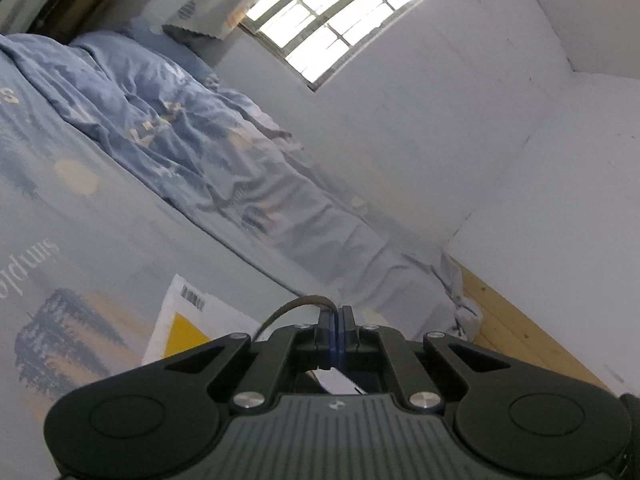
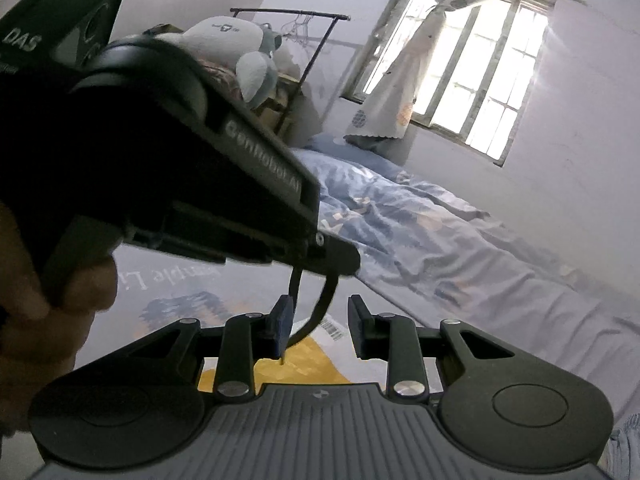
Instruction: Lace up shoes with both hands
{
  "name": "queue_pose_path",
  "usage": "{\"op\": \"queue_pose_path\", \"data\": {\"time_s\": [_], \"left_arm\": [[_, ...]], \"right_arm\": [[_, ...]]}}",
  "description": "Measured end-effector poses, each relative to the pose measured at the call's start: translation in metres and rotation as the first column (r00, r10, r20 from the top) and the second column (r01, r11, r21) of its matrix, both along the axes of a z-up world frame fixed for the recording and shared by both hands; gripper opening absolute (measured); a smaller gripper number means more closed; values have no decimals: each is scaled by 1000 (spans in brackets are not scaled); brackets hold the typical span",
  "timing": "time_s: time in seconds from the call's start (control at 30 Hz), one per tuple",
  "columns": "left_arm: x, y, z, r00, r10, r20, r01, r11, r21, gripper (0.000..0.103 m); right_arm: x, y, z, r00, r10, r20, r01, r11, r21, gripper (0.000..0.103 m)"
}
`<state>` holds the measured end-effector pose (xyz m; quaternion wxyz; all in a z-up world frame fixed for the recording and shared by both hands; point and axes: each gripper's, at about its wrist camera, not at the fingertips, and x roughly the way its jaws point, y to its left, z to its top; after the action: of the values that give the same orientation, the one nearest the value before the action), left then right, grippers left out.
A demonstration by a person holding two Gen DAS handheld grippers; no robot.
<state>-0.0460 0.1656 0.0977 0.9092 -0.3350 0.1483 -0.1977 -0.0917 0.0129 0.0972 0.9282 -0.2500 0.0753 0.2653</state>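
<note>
My left gripper (image 1: 338, 312) is shut on a flat brown shoelace (image 1: 296, 305) that curves away to the left and down behind the gripper body. In the right wrist view the left gripper's black body (image 2: 224, 168) fills the upper left, and the lace (image 2: 320, 308) hangs from its fingertips in a dark loop. My right gripper (image 2: 320, 320) is open, its blue-padded fingers (image 2: 282, 326) standing either side of the hanging lace, not clamped on it. No shoe shows in either view.
A bed with a blue patterned duvet (image 1: 160, 120) lies ahead. A white and yellow mailer bag (image 1: 188, 320) lies on the bed below the grippers; it also shows in the right wrist view (image 2: 312, 360). A window (image 2: 472, 68), white walls and a plush toy (image 2: 240, 48) stand behind.
</note>
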Motion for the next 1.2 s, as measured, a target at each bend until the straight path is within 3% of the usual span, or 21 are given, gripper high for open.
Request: {"op": "queue_pose_path", "data": {"time_s": [0.1, 0.2, 0.37, 1.07, 1.2], "left_arm": [[1, 0, -2, 1000, -8, -5, 8, 1000, -13, 0], [2, 1, -2, 1000, -12, -5, 11, 1000, -22, 0], [2, 5, -2, 1000, -2, 5, 2, 999, -44, 0], [-4, 39, 5, 989, 132, 61, -124, 984, -126, 0], [-4, 39, 7, 986, 159, 48, -154, 984, -93, 0]], "right_arm": [[0, 0, 2, 1000, -7, 12, 7, 1000, 3, 26], [1, 0, 3, 1000, -18, 23, 18, 1000, -4, 7], [-1, -1, 3, 1000, -2, 29, 2, 1000, -8, 3], [1, 4, -11, 998, 55, -8, -55, 993, -108, 2], [2, 5, -16, 998, 51, -20, -53, 991, -125, 2]]}}
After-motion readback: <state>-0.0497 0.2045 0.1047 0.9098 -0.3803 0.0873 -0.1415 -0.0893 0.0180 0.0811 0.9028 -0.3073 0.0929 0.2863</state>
